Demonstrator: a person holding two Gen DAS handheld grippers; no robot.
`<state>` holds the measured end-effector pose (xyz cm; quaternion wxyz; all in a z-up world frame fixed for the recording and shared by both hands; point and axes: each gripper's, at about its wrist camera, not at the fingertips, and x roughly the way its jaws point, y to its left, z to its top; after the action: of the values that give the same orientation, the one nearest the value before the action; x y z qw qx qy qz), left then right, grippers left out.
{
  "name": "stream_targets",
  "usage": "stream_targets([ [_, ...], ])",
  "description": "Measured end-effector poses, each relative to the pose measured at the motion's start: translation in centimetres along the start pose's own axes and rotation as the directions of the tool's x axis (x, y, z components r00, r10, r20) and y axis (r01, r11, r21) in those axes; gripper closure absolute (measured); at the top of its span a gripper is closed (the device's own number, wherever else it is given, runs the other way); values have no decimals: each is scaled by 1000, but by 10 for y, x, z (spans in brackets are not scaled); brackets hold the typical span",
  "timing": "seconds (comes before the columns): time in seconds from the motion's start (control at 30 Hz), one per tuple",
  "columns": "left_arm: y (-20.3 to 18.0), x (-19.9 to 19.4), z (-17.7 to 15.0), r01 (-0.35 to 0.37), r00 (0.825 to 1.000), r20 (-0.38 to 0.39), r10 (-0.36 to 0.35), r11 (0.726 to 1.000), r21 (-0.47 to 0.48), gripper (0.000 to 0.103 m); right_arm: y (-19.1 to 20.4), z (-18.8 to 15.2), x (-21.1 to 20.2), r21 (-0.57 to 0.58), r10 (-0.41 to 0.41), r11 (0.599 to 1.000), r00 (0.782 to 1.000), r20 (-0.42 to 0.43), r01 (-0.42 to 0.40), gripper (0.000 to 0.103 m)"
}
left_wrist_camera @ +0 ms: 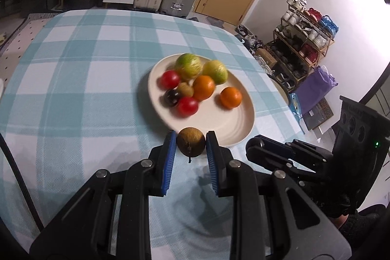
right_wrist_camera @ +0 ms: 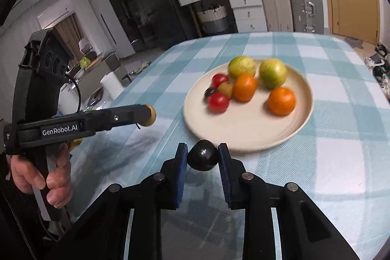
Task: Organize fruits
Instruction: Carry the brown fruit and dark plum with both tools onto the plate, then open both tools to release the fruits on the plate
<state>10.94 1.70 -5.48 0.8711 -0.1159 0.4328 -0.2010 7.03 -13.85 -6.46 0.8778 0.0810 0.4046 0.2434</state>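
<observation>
**Claws each clamped on a fruit, near plate edge**

Left claw point(left_wrist_camera: 190, 141) grips a round brown kiwi point(left_wrist_camera: 190, 141) between blue ribbed pads, just short of the plate point(left_wrist_camera: 234, 123) rim. Right claw point(right_wrist_camera: 202, 155) grips a glossy dark plum point(right_wrist_camera: 202, 155), also just beside the rim. Plate fruit is motion-blurred: two oranges, two red, two green-yellow, one dark, one brownish. Round cream plate sits on the checked cloth table point(left_wrist_camera: 73, 70).
</observation>
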Motion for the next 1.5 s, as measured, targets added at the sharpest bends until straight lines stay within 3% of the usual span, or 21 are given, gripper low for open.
stream_targets([
  [0.5, -26, 68, 43, 44, 996, -78, -43, 999, 16, 81, -52, 39, 13, 69, -9, 998, 1000, 24, 7, 77],
  [0.63, -24, 82, 52, 101, 992, -79, -102, 995, -16, 81, -54, 42, 20, 46, -27, 999, 999, 17, 27, 77],
  [0.8, -25, 95, 59, 98, 991, -93, -99, 995, -15, 81, -53, 43, 31, -3, -48, 999, 999, 9, 48, 77],
  [1.23, -21, 117, 65, 78, 988, -130, -81, 997, -28, 81, -56, 43, 48, -28, -73, 997, 997, 0, 73, 77],
  [1.5, -20, 108, 71, 112, 989, -87, -117, 992, -58, 81, -59, 47, 48, -27, -71, 997, 997, 19, 71, 76],
])
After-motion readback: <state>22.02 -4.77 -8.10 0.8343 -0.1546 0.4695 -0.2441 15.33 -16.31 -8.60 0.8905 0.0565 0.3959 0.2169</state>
